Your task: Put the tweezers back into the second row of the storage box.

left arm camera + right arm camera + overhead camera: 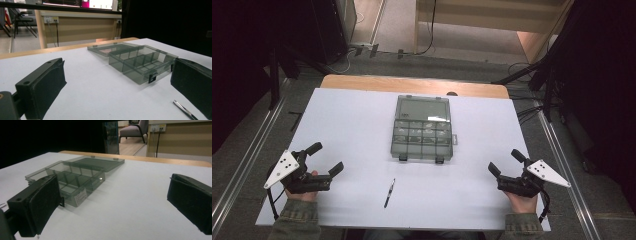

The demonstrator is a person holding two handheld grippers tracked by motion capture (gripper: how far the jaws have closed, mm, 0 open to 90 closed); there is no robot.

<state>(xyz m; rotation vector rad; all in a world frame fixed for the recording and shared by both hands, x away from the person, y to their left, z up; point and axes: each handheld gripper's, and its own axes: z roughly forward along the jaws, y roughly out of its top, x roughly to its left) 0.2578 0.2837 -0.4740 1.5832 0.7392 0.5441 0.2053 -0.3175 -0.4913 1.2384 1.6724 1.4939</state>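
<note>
Organizer box (422, 128), smoky grey and see-through, sits open near the middle of the white surface (347, 120), its lid laid flat on the far side of the compartment tray, toward the wooden edge of the surface. The tray is split into small compartments by thin walls; two dark latches hang on its near wall. In the left gripper view the box (140, 62) shows ahead and to the right, and a pale label shows on its end wall in the right gripper view (72, 180). Whether anything lies in the compartments I can't quite tell through the tinted plastic.

Well to the near left of the box, the left hand-held gripper (325, 158) rests low at the surface in the person's left hand (302, 186), a grey three-cornered plate on top, its jaws spread wide with nothing between them. Well to the near right of the box, the right hand-held gripper (505, 162) rests the same way in the right hand (523, 200), jaws likewise parted and empty.

Nearer the person than the box, just below its front edge and apart from it, lies a slim tool (389, 193) that looks like tweezers, dark at one end, pointing roughly toward the box. Its shiny tip (185, 110) shows beside the left hand-held gripper's right jaw.
</note>
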